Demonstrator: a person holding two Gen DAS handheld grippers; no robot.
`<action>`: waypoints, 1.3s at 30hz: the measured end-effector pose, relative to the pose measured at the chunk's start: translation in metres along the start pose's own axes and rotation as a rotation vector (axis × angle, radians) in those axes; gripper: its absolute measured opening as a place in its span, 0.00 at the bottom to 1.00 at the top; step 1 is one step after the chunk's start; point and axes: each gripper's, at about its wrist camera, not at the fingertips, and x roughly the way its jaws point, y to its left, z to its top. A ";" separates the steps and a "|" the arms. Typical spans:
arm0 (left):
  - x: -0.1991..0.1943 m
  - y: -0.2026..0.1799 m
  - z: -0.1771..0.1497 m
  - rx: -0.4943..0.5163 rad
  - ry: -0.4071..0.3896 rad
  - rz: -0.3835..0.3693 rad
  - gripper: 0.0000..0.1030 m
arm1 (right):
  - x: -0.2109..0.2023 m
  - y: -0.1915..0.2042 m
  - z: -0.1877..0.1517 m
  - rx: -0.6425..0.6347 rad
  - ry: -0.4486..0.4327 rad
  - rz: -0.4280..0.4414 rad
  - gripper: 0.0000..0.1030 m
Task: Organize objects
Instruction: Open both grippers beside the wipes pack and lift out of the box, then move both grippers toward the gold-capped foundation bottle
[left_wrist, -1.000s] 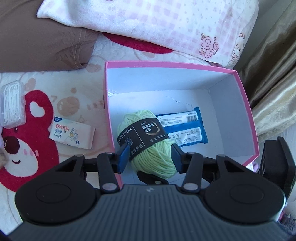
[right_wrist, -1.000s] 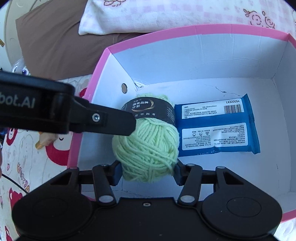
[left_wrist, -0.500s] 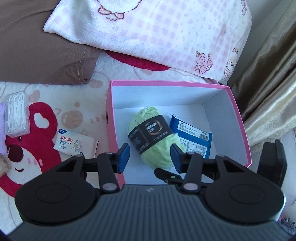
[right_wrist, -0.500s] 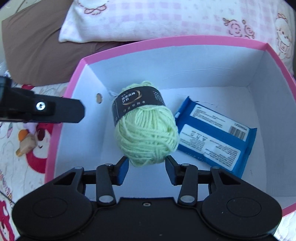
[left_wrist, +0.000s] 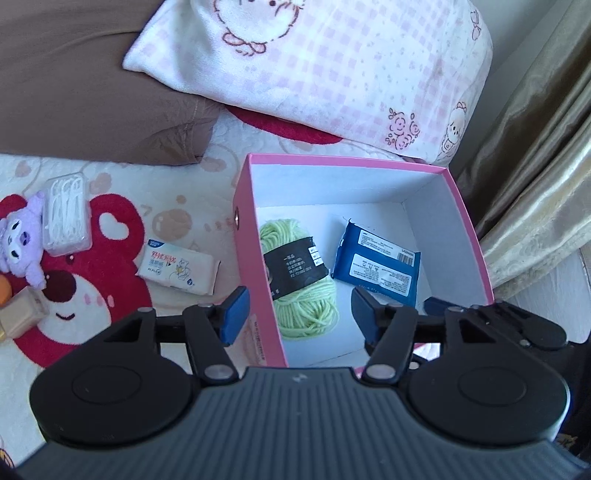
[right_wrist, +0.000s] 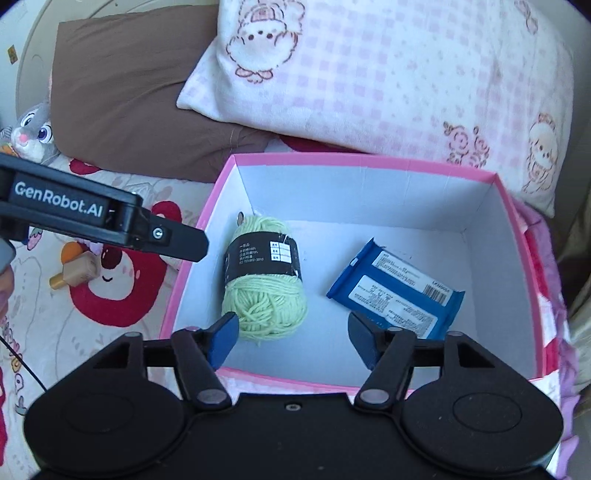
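Two items sit inside the pink box (right_wrist: 369, 162): green yarn ball (right_wrist: 264, 288) w/ black label at the left side near the left wall, blue packet (right_wrist: 397, 295) to its right, lying flat, angled, apart from the yarn. Right gripper (right_wrist: 293, 338) hovers above the box's near edge, jaws wide apart, holding nothing; its left pad overlaps the yarn's lower edge in view, contact can't tell. Left gripper (left_wrist: 299, 314) also has jaws spread, empty, straddling the box's left wall (left_wrist: 258, 266) from above; left pad over the blanket, right pad over the box interior. Outside the box on the bear-print blanket (left_wrist: 110, 236): white tissue pack (left_wrist: 177, 271) just beside the left wall, clear floss pick case (left_wrist: 66, 210) further left, purple plush (left_wrist: 22, 240) touching the case, tan toy block (left_wrist: 22, 317) near the plush. Behind the box: pink check pillow (right_wrist: 388, 74) and brown pillow (right_wrist: 125, 92). Gold curtain (left_wrist: 535, 166) at right. Grey bunny plush (right_wrist: 33, 136) at far left in right wrist view.
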 end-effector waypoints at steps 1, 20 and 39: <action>-0.007 0.001 -0.002 0.005 -0.006 0.004 0.62 | -0.009 0.003 0.000 -0.013 -0.016 -0.019 0.76; -0.188 0.048 -0.028 0.102 -0.109 0.057 0.76 | -0.128 0.067 0.021 -0.101 -0.076 0.092 0.79; -0.191 0.155 -0.066 0.057 -0.149 0.149 0.87 | -0.067 0.210 0.009 -0.343 -0.153 0.345 0.84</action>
